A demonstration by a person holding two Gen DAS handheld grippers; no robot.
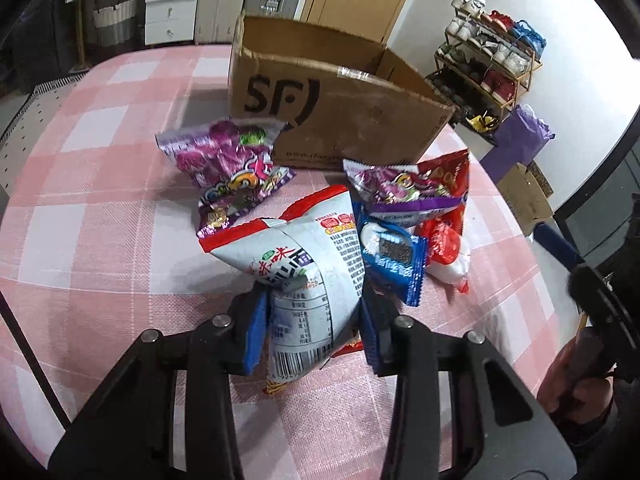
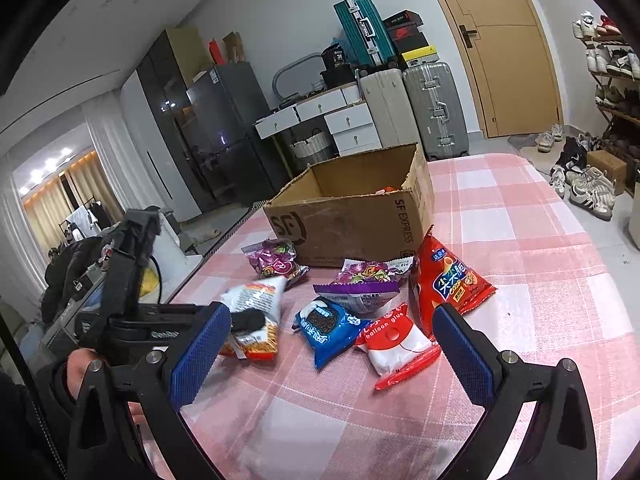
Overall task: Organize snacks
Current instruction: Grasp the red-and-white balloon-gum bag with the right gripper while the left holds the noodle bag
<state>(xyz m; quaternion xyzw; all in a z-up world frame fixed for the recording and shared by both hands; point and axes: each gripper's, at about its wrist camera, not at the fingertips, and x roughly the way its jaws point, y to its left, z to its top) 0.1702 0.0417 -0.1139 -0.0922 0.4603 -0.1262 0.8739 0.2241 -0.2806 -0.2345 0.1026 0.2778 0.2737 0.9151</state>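
Observation:
My left gripper [image 1: 314, 300] is shut on a white and red noodle snack bag [image 1: 304, 264], pinched between its blue pads; the bag also shows in the right wrist view [image 2: 256, 312]. My right gripper [image 2: 332, 344] is open and empty, hovering over the snacks. On the pink checked cloth lie a blue cookie pack [image 2: 326, 330], a red and white balloon glue pack [image 2: 394, 344], a red chip bag [image 2: 450, 278] and two purple candy bags [image 2: 276, 262] [image 2: 360, 284]. An open SF cardboard box [image 2: 352, 216] stands behind them.
The table edge [image 1: 532, 216] drops off at the right toward a shoe rack [image 1: 492, 60] and a purple bag [image 1: 524, 136]. Suitcases [image 2: 434, 108] and white drawers [image 2: 352, 124] stand beyond the box. Open cloth lies right of the box [image 2: 520, 220].

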